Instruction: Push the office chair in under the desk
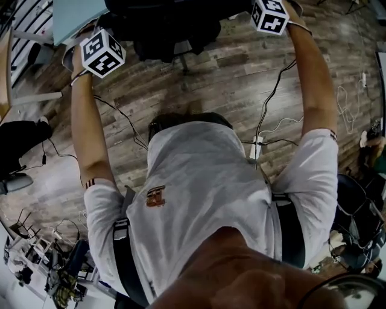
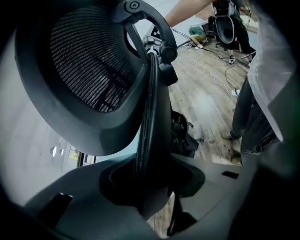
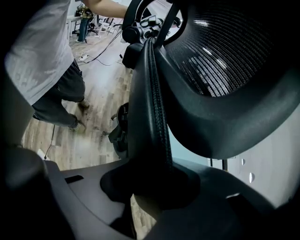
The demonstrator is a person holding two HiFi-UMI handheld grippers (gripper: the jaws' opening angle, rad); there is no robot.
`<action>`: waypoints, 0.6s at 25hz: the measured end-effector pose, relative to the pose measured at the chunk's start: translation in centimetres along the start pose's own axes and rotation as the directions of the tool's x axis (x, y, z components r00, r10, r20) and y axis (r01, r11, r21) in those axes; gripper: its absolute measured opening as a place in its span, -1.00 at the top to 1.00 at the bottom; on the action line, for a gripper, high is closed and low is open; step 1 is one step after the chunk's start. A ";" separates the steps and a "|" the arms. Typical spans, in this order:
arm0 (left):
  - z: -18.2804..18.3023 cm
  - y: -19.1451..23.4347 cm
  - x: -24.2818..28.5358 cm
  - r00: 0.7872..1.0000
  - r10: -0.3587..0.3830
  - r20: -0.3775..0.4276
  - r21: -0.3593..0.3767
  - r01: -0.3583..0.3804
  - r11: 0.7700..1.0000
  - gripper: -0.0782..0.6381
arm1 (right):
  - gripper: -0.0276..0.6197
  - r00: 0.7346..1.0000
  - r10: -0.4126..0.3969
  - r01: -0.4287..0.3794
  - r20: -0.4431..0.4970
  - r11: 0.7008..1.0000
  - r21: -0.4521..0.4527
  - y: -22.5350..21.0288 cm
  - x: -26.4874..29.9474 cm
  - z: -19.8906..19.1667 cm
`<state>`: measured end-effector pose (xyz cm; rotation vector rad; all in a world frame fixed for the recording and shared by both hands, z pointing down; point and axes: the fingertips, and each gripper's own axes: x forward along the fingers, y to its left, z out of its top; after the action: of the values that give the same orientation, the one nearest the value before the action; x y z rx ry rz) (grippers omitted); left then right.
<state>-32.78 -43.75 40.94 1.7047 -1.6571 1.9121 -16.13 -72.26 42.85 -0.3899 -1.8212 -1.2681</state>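
The office chair [image 1: 163, 27] stands just beside the counter [image 1: 75, 18] edge. The left tool [image 2: 149, 187] and right tool [image 3: 152, 187] each clamp a side rim of its backrest [image 2: 89, 65]. Behind it is open wooden floor [image 1: 241, 66], crossed by loose cables [image 1: 268, 102].

Counting 2 grippers: left gripper [image 2: 149, 185] and right gripper [image 3: 157, 187], ea. carrying 1 marker cube [image 1: 102, 53], so 2 cubes. Chairs are totalling 2 that I'm making out for sure (1 black mesh office chair [image 1: 161, 27] up close, 1 second chair [image 2: 224, 28] far in the bkgd). Also showing: 1 desk [image 1: 75, 18] w/ pale blue top, 1 white power strip [image 1: 256, 148], 1 person [image 1: 199, 199].
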 end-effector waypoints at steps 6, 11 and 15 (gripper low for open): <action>0.5 3.4 3.9 0.999 -0.005 -0.038 -0.027 0.004 1.000 0.31 | 0.52 1.000 0.018 -0.017 0.012 0.999 -0.028 -4.0 4.3 -2.3; 0.3 5.2 5.0 0.999 -0.011 -0.051 -0.035 0.009 0.999 0.31 | 0.52 1.000 0.017 -0.016 0.015 0.999 -0.039 -6.4 5.6 -2.5; 0.1 6.5 6.1 0.998 -0.012 -0.062 -0.037 0.009 0.999 0.31 | 0.52 1.000 0.019 -0.018 0.023 0.999 -0.045 -7.7 6.6 -2.7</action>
<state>-39.27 -49.83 41.36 1.6205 -1.6476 1.8971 -23.85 -79.39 43.70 -0.4475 -1.8068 -1.2985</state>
